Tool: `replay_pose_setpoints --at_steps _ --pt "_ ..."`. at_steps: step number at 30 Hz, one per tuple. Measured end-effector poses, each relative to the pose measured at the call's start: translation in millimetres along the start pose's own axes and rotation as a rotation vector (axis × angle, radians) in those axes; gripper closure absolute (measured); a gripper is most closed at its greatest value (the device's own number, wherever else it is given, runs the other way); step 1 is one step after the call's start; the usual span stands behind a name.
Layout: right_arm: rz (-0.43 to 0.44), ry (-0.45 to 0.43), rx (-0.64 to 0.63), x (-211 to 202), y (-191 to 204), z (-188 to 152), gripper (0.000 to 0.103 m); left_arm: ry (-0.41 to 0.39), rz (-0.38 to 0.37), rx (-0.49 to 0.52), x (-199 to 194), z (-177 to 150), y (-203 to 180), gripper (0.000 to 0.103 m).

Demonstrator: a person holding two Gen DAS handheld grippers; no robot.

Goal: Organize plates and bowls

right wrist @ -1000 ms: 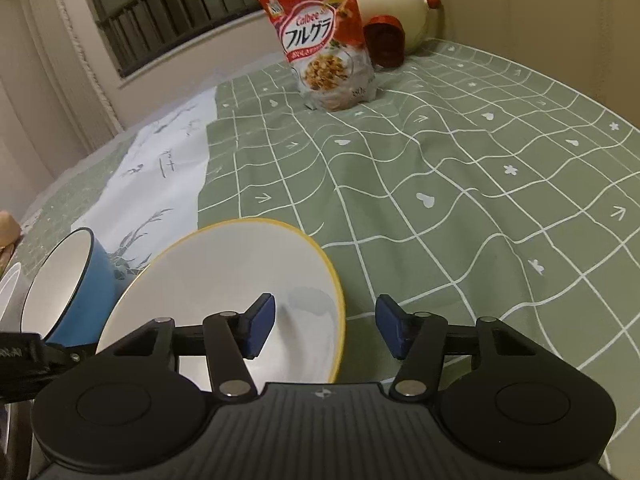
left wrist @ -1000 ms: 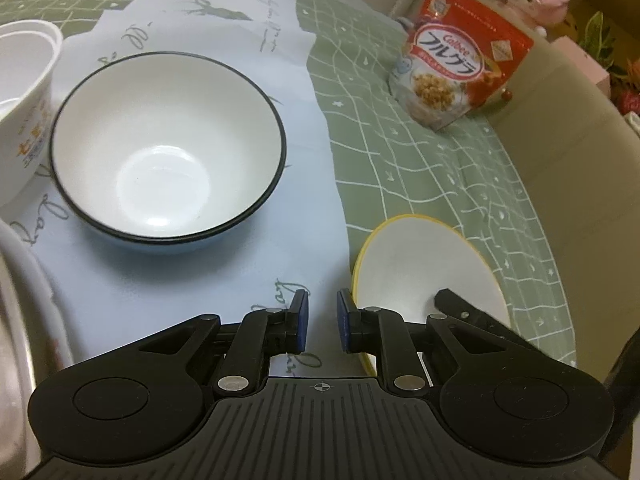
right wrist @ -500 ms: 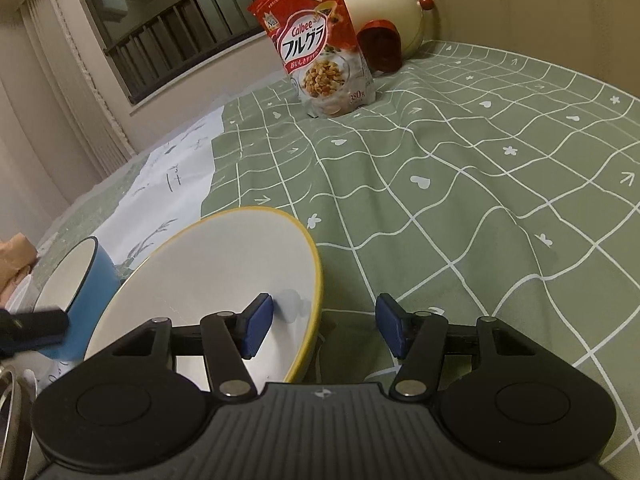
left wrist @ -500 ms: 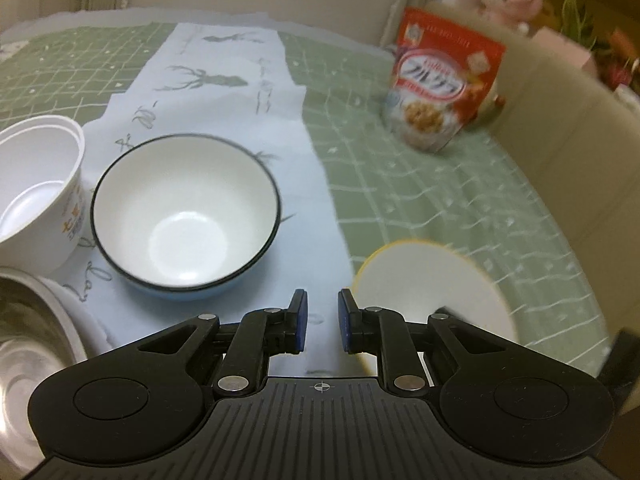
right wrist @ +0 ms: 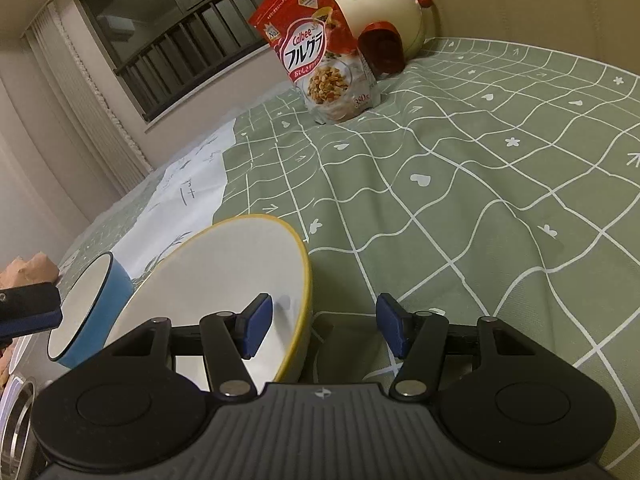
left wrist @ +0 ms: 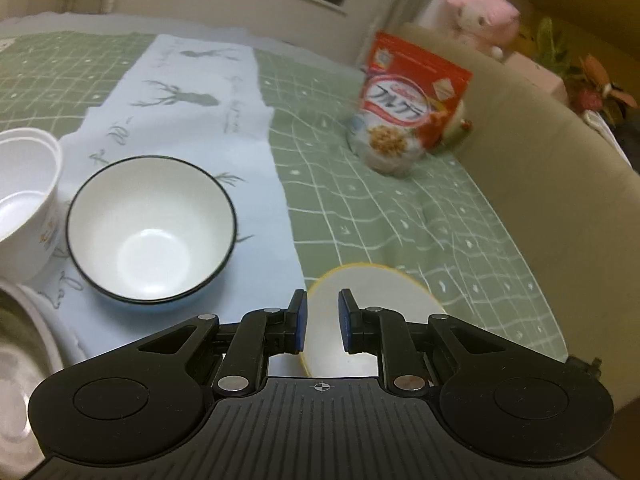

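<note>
A yellow-rimmed white bowl (right wrist: 224,272) sits tilted on the green cloth; it also shows in the left wrist view (left wrist: 372,300). My right gripper (right wrist: 324,330) is open, its jaws on either side of the bowl's near rim, left pad inside the bowl. A blue bowl with a white inside and black rim (left wrist: 150,226) stands on the pale runner, also in the right wrist view (right wrist: 92,304). My left gripper (left wrist: 322,326) hangs above the table with a narrow gap between its pads, holding nothing. A white paper cup-bowl (left wrist: 24,184) stands left of the blue bowl.
A red cereal bag (right wrist: 320,56) stands at the back of the green checked cloth (right wrist: 480,184), with a cream egg-shaped jar (right wrist: 384,12) and a red cup (right wrist: 380,50) behind it. A metal bowl (left wrist: 20,372) lies at the near left. A pink plush toy (left wrist: 484,16) sits beyond the table.
My left gripper has risen and pulled back, so the blue bowl and the yellow-rimmed bowl look smaller and farther. The right gripper holds its place at the yellow-rimmed bowl, tilting up slightly.
</note>
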State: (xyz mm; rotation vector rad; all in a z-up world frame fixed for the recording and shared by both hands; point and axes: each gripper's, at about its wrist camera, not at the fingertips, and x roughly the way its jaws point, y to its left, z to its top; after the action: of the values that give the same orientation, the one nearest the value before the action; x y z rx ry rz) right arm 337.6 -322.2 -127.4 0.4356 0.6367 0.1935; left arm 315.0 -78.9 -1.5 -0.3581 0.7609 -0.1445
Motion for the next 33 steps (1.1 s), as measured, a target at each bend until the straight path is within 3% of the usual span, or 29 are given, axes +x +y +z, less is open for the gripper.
replay_pose_setpoints --at_steps 6,15,19,21,23,28,33 --pt "0.003 -0.002 0.004 0 0 0 0.045 0.059 0.071 0.006 32 -5 3 0.083" --pt "-0.038 0.002 -0.015 -2 7 2 0.051 0.228 0.056 -0.016 76 -17 5 0.082" --pt "-0.114 0.067 -0.184 -3 31 21 0.057 0.235 0.064 0.028 73 -16 -4 0.081" --pt "-0.093 0.12 -0.191 -5 33 36 0.06 0.243 0.061 0.029 73 -17 -4 0.081" --pt "-0.051 0.188 -0.176 -4 33 48 0.069 0.263 0.048 0.013 74 -18 -1 0.082" --pt "-0.039 0.257 -0.152 -2 37 47 0.07 0.29 -0.029 -0.03 70 -17 10 0.084" --pt "-0.064 0.226 -0.144 -19 55 30 0.063 0.308 -0.064 0.008 46 -23 22 0.084"
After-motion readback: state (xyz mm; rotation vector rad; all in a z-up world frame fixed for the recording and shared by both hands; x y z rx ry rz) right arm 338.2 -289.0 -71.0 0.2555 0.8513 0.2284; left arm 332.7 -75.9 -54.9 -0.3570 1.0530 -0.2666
